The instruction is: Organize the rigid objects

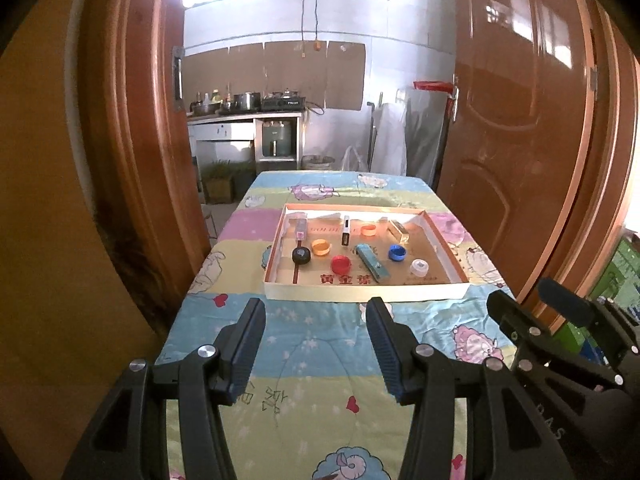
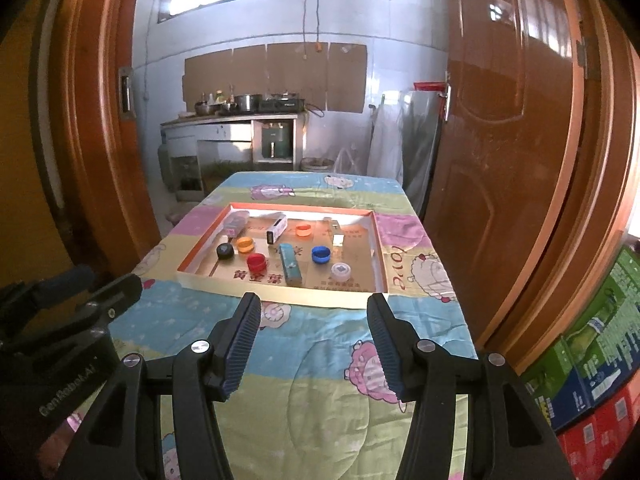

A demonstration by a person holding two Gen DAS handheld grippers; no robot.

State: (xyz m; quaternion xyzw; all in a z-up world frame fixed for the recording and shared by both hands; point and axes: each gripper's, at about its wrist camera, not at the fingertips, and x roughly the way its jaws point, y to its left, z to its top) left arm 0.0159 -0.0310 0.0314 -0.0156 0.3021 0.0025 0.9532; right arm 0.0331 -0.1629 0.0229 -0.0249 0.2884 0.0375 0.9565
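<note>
Plastic caps and little boxes lie loose in the tray, which sits on the table past both grippers. Near the tray's front wall are the red cap, the clear cap and the long blue box. Further back lie the black cap, the blue cap and two orange caps. All look hard and light, so none should squash. The caps look smooth and round and may slip, so a grip across the rim seems best. The blue box looks easiest to take across its thin sides. The left gripper and right gripper both hang wide apart and hold nothing, well short of the tray.
</note>
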